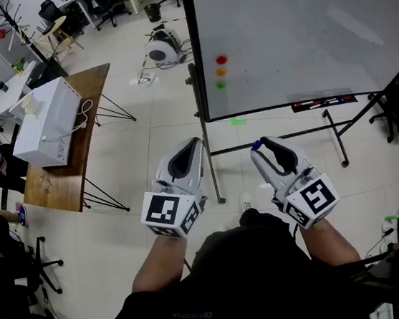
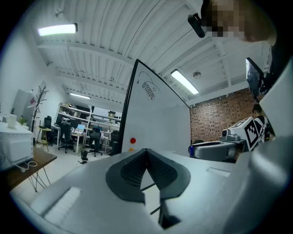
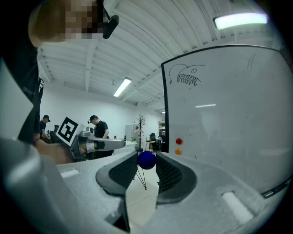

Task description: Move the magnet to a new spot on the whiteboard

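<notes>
The left gripper (image 2: 147, 151) points level, its jaws closed tip to tip with nothing between them. Ahead stands a whiteboard (image 2: 160, 119) with a red magnet (image 2: 132, 140) just above an orange magnet (image 2: 131, 149). At right, the right gripper (image 2: 192, 151) has a blue magnet (image 2: 190, 149) at its tip.

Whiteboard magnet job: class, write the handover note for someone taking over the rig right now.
Left gripper: jaws together, empty.
Right gripper: closed on the blue magnet at its jaw tips, held short of the whiteboard.
On the board: red magnet, orange magnet and green magnet, stacked near its left edge.
Done: blue magnet is in the grip, off the board.
Left: bring it to a bare spot on the board, set it and let go.
</notes>
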Tool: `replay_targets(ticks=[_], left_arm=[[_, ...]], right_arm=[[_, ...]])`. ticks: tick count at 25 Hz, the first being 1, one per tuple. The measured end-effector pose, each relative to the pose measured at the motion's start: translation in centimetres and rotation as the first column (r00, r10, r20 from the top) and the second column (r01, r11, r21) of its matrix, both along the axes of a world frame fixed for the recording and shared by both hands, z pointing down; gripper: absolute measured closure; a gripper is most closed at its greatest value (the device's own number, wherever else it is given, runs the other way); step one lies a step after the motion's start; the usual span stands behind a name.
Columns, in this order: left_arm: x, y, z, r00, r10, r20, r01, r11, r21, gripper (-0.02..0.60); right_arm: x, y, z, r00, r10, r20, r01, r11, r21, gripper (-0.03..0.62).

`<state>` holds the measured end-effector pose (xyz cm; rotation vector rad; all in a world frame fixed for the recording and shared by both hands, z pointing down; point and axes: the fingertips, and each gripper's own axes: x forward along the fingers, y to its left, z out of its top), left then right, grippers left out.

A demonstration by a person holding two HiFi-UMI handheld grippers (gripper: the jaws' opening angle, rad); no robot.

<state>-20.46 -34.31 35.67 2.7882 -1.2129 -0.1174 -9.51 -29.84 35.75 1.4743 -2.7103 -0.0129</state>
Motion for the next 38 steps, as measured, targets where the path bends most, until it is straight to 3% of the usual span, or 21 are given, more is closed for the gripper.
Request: replay_targets(ticks=[10, 22, 30, 38], left_arm=[[0.3, -0.1, 1.3, 0.999, 0.027, 0.037, -0.026, 0.999, -0.021, 0.566], [-0.8, -0.5, 2.3, 0.999, -0.004, 0.034, 0.005, 0.999, -0.046, 0.566], [-1.4, -1.5, 2.9, 0.999, -0.022, 0.042, 0.025, 0.997, -0.071, 0.566], [-1.4, -2.3, 2.7, 0.999, -0.017, 0.046, 0.020, 0.997, -0.068, 0.566]], right_arm=[[-0.6, -2.4, 0.0, 0.999, 0.009, -0.033, -0.009, 1.000, 0.017, 0.482], [0.5, -15.1, -4.6, 0.966, 0.185, -0.181, -0.152, 0.972, 0.181, 0.482], [0.2, -22.1, -4.7, 0.956, 0.241, -0.165, -0.221, 0.967, 0.127, 0.482], [-0.2, -24.8, -4.7, 0.948, 0.275, -0.159, -0.256, 0.958, 0.126, 0.482]])
